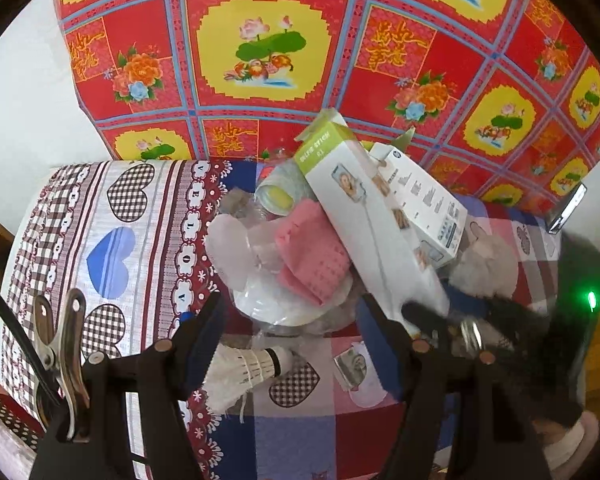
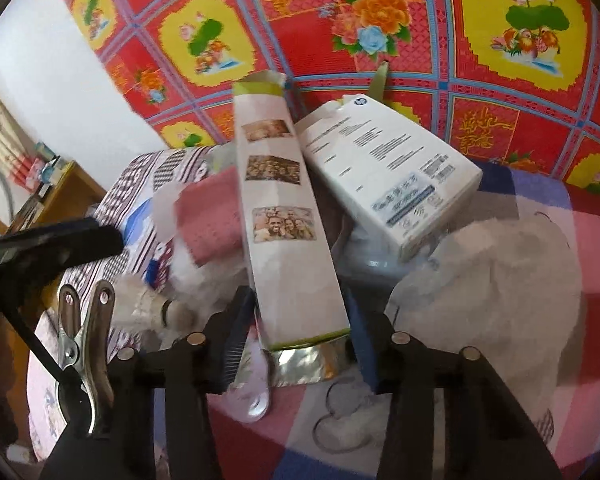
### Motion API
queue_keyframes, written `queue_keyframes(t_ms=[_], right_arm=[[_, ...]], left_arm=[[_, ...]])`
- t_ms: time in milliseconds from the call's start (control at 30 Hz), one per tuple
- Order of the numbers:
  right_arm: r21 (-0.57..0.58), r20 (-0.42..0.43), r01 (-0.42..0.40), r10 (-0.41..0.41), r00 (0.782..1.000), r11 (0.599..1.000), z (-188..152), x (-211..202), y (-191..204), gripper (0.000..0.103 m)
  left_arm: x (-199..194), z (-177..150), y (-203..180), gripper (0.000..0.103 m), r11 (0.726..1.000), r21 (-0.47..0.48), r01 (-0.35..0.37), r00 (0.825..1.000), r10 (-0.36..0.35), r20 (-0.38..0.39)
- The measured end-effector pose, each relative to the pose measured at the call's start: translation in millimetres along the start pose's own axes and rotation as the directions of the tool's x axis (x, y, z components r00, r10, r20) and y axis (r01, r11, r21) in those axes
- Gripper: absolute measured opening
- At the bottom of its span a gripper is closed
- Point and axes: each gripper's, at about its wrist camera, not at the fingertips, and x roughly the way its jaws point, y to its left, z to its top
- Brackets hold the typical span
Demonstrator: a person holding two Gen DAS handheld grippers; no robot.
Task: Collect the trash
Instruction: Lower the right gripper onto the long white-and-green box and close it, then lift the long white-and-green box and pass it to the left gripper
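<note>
A heap of trash lies on a patterned cloth [image 1: 112,216] spread over a table. On top is a long box [image 2: 284,216] with a green end and printed photos, leaning across a white box [image 2: 388,176] with small print. Under them are a pink cloth [image 1: 312,248], a white plate [image 1: 276,304], a cup [image 1: 276,196] lying on its side with a yellow inside, clear plastic wrap and a pale crumpled wad [image 2: 492,280]. A shuttlecock [image 1: 248,368] lies on the cloth just in front of the heap.

The right gripper [image 2: 296,340] has the near, foil-lined end of the long box between its jaws; both pads look to be touching the box's sides. The left gripper [image 1: 292,328] is spread wide over the shuttlecock and the plate's edge, holding nothing.

The cloth shows hearts, checks and red, blue and pink squares. Behind it hangs a red sheet [image 1: 340,40] with yellow lotus panels and blue lines, against a white wall [image 1: 24,112]. A wooden shelf [image 2: 60,188] with small items stands at the far left in the right wrist view.
</note>
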Motion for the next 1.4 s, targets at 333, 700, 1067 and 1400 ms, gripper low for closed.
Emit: queue_keyframes(t_ms=[333,700,1067,1400], right_arm=[[0.005,-0.033,0.011,-0.01,0.999,1.0,-50,-10,9,0.045],[-0.059,0.029,-0.004,0.005,1.0,0.998,-71,-17,23,0.045],[-0.094,0.0,0.048,-0.048,0.999,0.994,-82,-6,33,0.045],[-0.067,-0.006,0.009,-0.01,1.0,0.998,-95,-16,24,0.051]], left_arm=[[27,16,-20,0.07,0.994,-0.047,0.095,0.992,-0.098,-0.073],[54,18,-62,0.077,0.997,0.001,0.077,0.989,-0.077,-0.127],[87,1,-69,0.077,0.999,0.006,0.039,0.971,-0.037,-0.236],[93,-3,-67,0.067,0.995,0.028,0.092,0.959,-0.081,-0.27]])
